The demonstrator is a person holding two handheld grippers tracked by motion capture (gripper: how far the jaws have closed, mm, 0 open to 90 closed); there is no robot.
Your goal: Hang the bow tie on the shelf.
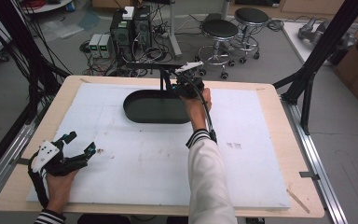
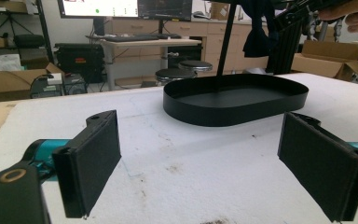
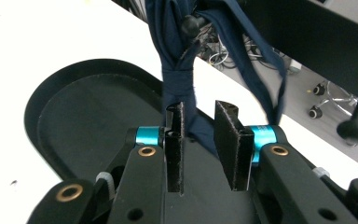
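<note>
Left gripper (image 1: pixel 78 145) rests near the table's (image 1: pixel 270 205) front-left edge, jaws wide apart, bare foam ahead. Farther off, right gripper (image 3: pixel 208 140) sits over the tray (image 1: pixel 140 114), jaws slightly apart around the hanging cloth (image 3: pixel 179 70), pads not pressing.

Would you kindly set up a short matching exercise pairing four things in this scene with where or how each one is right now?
Things:
1. black oval tray
2. dark blue cloth
3. left gripper
4. right gripper

States:
A. resting low near the table's front left corner, jaws wide open, nothing between them
B. hanging from the black stand's arm
C. lying at the far middle of the white board
D. raised over the tray, jaws parted around a hanging strip

Pairs: 1-C, 2-B, 3-A, 4-D
</note>
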